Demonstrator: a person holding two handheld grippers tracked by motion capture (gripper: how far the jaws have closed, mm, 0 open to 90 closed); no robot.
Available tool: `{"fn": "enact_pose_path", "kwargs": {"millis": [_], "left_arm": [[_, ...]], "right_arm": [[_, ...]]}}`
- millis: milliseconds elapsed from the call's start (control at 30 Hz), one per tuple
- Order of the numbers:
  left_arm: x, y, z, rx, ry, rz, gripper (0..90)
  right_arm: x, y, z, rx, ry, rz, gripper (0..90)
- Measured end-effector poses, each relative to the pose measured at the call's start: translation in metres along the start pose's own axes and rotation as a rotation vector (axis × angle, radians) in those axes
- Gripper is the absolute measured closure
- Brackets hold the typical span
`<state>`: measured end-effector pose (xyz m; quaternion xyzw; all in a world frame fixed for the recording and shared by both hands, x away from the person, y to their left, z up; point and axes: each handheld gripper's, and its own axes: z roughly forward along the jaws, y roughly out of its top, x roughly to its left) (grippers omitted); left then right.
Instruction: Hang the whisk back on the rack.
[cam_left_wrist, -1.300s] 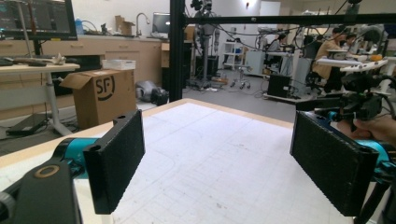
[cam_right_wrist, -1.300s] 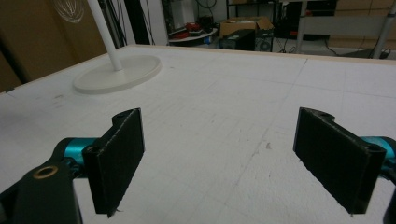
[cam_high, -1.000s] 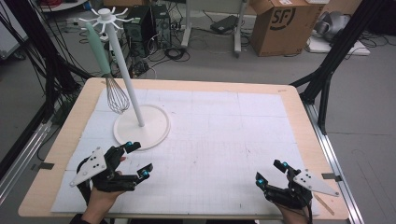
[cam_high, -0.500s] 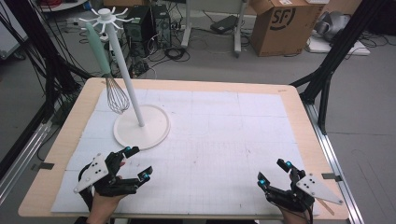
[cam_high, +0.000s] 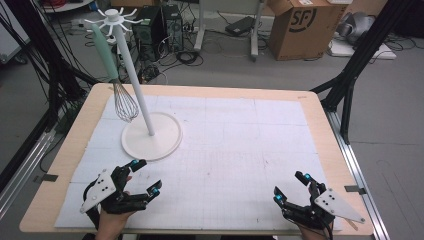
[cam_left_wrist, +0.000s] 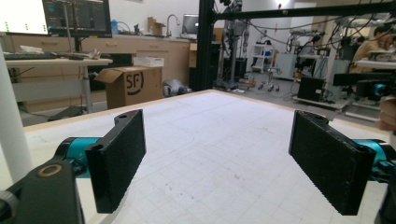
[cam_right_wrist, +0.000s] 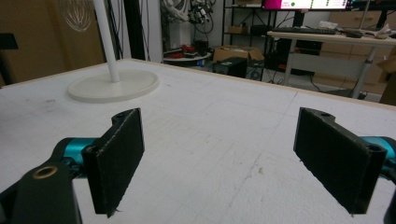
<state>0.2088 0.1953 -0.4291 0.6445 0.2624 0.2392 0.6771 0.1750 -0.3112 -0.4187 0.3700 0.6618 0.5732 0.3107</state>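
We see a wooden table (cam_high: 320, 120) covered by a white gridded mat (cam_high: 230, 150), standing in a workshop with a grey floor, black frame legs, tangled cables and a brown cardboard box (cam_high: 295, 27) on the floor beyond the table's far edge. On the mat, toward the far left corner, stands a white rack (cam_high: 150, 135) with a round base, a leaning pole and a ring of hooks at its top; a whisk (cam_high: 117, 75) with a pale green handle hangs from one hook, its wire head just above the table beside the pole. Nearer the person than the rack's base, the left gripper (cam_high: 142, 177) sits over the mat with its jaws spread wide and nothing between them, a hand (cam_high: 112, 222) gripping it from the near edge. Well to the right of the rack, by the near right corner, the right gripper (cam_high: 290, 187) is likewise spread wide and empty. In the left gripper view, the left gripper (cam_left_wrist: 217, 158) looks across bare mat, and only a sliver of the rack's pole shows at the frame's left edge. In the right gripper view, the right gripper (cam_right_wrist: 219, 154) faces the rack's base, while the whisk's wires are faint and cut off at the top.
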Motion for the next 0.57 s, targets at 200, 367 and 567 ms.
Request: {"fn": "enact_pose_path", "kwargs": {"millis": [200, 367, 567], "left_arm": [[-0.0005, -0.0051, 0.0019, 0.028, 0.011, 0.02, 18.9], [-0.0015, -0.0063, 0.0027, 0.029, 0.007, 0.043, 18.9], [-0.0032, -0.0084, 0.0052, 0.044, -0.002, 0.059, 18.7]], "right_arm": [[-0.0013, -0.0021, 0.0008, 0.004, -0.002, -0.001, 15.3], [-0.0054, -0.004, 0.0002, 0.0, -0.006, 0.017, 15.3], [-0.0059, -0.0055, 0.0018, 0.006, 0.0, 0.021, 15.2]]}}
